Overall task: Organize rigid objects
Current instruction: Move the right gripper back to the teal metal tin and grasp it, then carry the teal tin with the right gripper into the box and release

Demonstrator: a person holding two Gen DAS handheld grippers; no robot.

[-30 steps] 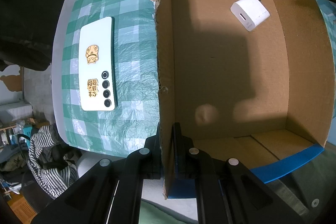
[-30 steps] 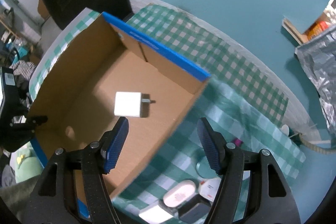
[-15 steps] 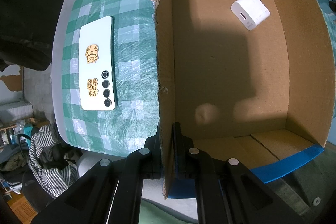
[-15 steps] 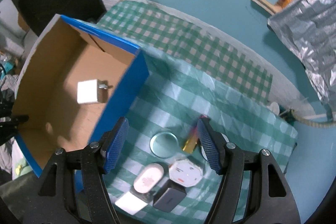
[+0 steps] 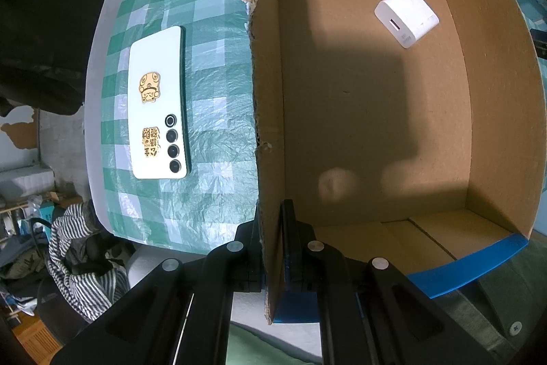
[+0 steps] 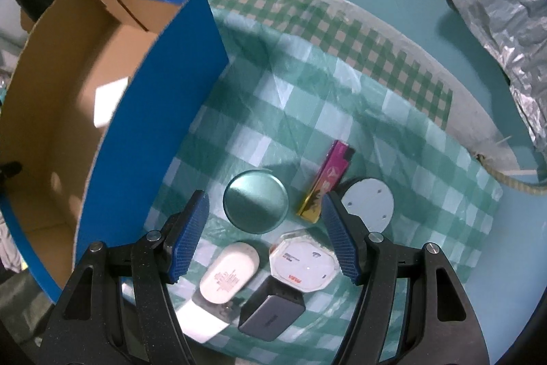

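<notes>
Lived-in home rm: checked tablecloth (image 6: 342, 98), striped clothes pile (image 5: 73, 248), floor clutter.

Both wrist cameras look steeply down from close above the checked tablecloth (image 6: 307, 112), sharing the cardboard box (image 5: 495, 112) and its white charger (image 5: 407, 16).

– Where does the box (image 5: 506, 112) sit? 
– It fills the right of the left wrist view; a charger (image 5: 407, 16) lies in its upper right; a phone (image 5: 158, 105) lies on the tablecloth (image 5: 218, 112) to its left.
– And the right wrist view? 
– Box at left; a round tin (image 6: 255, 206), lighter (image 6: 324, 182), disc (image 6: 368, 203) and chargers (image 6: 271, 310) cluster lower centre.
</notes>
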